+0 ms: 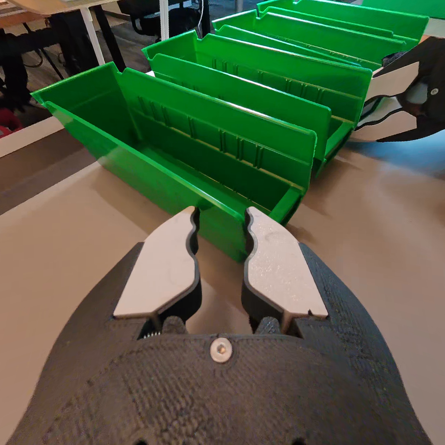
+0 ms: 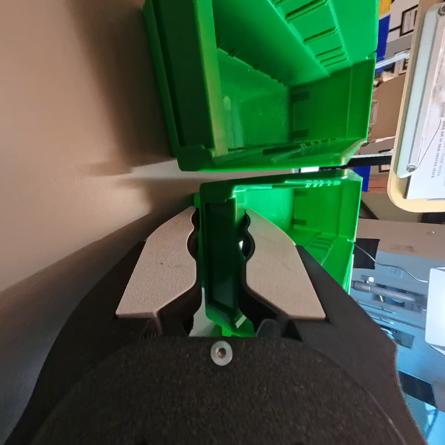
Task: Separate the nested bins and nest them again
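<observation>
Nearest green bin [image 1: 183, 154] just ahead of the left gripper [image 1: 221, 212], resting on the tan tabletop [image 1: 72, 240], long side wall running away up and to the left from the fingertips. Wall's top rim [image 1: 224, 212] lying across the gap between the two grey fingers [image 1: 166, 262], corner of the bin between the tips. Fingers somewhat spread; whether the pads touch the wall, not clear. Beyond the tips, a row of further green bins [image 1: 252, 79] side by side, receding to the upper right.

Second green bin [image 2: 313, 228] caught in the right gripper [image 2: 221, 216]: thick front lip [image 2: 219, 260] running lengthwise between the fingers [image 2: 163, 262], from past the tips back to the base, both pads pressing against it, one outside, one inside the bin. Open cavity to the right of the right-hand finger. Past the tips, across a narrow gap, another green bin [image 2: 277, 96]. Same right gripper also seen at the right edge of the left wrist view [image 1: 423, 96], beside the row's near ends. Further right of the held bin, a clipboard with paper [image 2: 426, 101].
</observation>
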`<action>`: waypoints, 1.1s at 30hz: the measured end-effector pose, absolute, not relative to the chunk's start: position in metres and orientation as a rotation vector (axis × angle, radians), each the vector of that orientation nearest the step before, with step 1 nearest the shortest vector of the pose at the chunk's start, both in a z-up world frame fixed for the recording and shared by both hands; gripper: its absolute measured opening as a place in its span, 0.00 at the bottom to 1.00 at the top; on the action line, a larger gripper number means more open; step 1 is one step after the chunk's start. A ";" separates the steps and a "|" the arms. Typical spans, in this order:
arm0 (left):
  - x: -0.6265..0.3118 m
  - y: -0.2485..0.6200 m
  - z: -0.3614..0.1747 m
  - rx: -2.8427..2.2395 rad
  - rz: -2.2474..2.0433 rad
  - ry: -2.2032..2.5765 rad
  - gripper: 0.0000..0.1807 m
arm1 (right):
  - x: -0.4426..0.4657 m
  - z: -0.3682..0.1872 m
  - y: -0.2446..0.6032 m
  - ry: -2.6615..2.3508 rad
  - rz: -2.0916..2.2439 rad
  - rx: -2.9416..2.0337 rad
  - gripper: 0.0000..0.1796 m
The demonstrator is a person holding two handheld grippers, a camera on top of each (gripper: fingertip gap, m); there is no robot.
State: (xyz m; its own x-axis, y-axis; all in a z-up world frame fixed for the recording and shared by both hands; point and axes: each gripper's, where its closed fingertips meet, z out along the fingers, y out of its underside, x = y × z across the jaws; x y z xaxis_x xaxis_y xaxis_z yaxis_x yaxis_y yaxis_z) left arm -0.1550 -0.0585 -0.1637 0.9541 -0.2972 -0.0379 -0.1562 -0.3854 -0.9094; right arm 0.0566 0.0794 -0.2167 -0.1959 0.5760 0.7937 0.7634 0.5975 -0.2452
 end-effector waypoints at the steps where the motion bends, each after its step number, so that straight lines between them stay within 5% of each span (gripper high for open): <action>1: -0.156 -0.058 -0.164 -1.971 -0.152 0.324 0.19 | 0.055 -0.217 0.079 -1.891 -0.234 -1.072 0.18; 14: -0.166 -0.064 -0.145 -1.862 -0.062 0.248 0.18 | 0.068 -0.212 0.070 -1.907 -0.135 -1.084 0.18; 25: -0.151 -0.091 -0.087 -1.666 0.090 0.314 0.17 | 0.110 -0.089 0.023 -1.409 0.550 -1.257 0.24; 33: -0.115 -0.091 -0.112 -1.707 0.001 0.277 0.20 | 0.142 -0.114 0.072 -1.020 0.478 -1.486 0.26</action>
